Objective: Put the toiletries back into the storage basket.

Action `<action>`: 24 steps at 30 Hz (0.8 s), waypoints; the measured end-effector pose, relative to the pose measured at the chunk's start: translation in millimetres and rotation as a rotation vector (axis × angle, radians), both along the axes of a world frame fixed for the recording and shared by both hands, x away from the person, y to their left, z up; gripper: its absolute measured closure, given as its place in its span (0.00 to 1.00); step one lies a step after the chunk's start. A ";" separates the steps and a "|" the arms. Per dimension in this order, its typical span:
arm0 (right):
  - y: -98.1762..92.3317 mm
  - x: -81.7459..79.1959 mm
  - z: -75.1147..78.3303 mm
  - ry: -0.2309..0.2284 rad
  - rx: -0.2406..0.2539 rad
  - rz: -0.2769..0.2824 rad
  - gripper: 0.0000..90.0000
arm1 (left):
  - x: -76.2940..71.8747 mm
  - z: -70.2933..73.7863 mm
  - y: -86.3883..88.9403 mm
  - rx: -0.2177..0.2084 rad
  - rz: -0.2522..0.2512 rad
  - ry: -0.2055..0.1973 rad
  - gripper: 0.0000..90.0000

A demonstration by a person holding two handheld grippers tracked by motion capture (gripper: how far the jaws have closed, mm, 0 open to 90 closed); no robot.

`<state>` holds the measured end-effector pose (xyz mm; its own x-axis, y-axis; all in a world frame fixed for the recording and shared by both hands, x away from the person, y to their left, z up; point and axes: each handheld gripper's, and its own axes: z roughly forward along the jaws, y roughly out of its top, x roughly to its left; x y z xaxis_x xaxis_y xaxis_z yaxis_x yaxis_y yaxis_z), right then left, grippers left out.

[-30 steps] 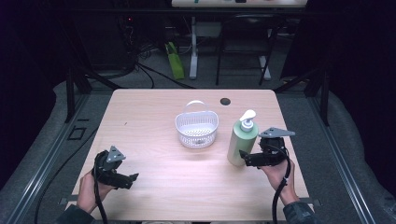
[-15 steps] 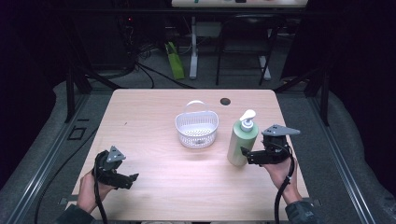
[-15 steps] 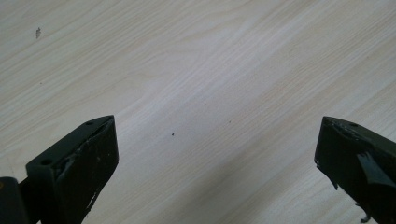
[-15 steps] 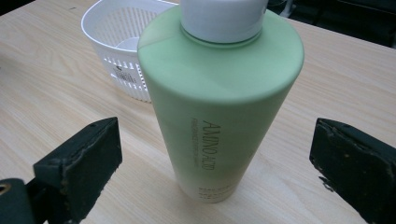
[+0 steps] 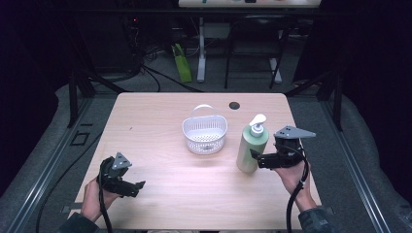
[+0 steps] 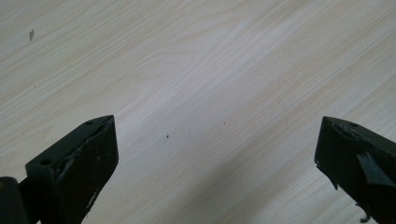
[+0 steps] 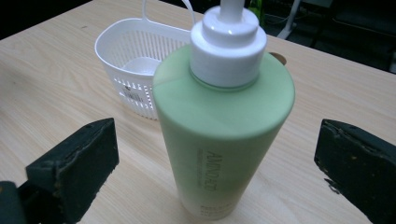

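We see the right claw (image 7: 217,154) wide around the green pump bottle (image 7: 219,135); the left claw (image 6: 217,161), far from the bottle, is wide too.

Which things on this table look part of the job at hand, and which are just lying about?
Likely in play:
- green pump bottle, upright between the right gripper's open jaws, not clamped
- white basket, beside the bottle, nothing visible inside it

Idle or background:
- left gripper, open over bare table
- dark round hole near the table's far edge
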<state>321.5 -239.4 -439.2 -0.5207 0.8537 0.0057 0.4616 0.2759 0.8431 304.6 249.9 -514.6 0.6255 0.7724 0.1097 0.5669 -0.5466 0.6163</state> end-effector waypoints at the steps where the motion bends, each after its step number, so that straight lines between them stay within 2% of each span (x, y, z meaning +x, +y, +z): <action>1: 0.4 0.2 1.0 0.000 0.001 0.004 0.00 | -0.1 0.4 -0.6 0.004 -0.003 0.002 0.00; 10: 4.5 2.5 14.3 -0.044 0.026 0.018 0.00 | -0.9 -0.4 -2.8 0.007 -0.006 -0.004 0.00; 16: 9.3 9.7 18.7 -0.067 0.028 0.021 0.00 | -0.9 -0.9 -1.5 -0.003 -0.001 -0.003 0.00; 21: 11.3 15.4 21.8 -0.096 0.042 0.005 0.02 | -0.9 -1.6 -2.5 -0.003 -0.010 0.006 0.00; 24: 13.9 19.3 24.4 -0.092 0.041 0.000 0.02 | -0.5 -2.1 -2.9 0.000 -0.014 0.009 0.00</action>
<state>340.7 -225.5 -414.9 -0.5207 0.8537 -0.0072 0.3821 0.2406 0.8923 304.1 247.0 -516.7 0.6373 0.7635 0.1044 0.5644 -0.5547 0.6113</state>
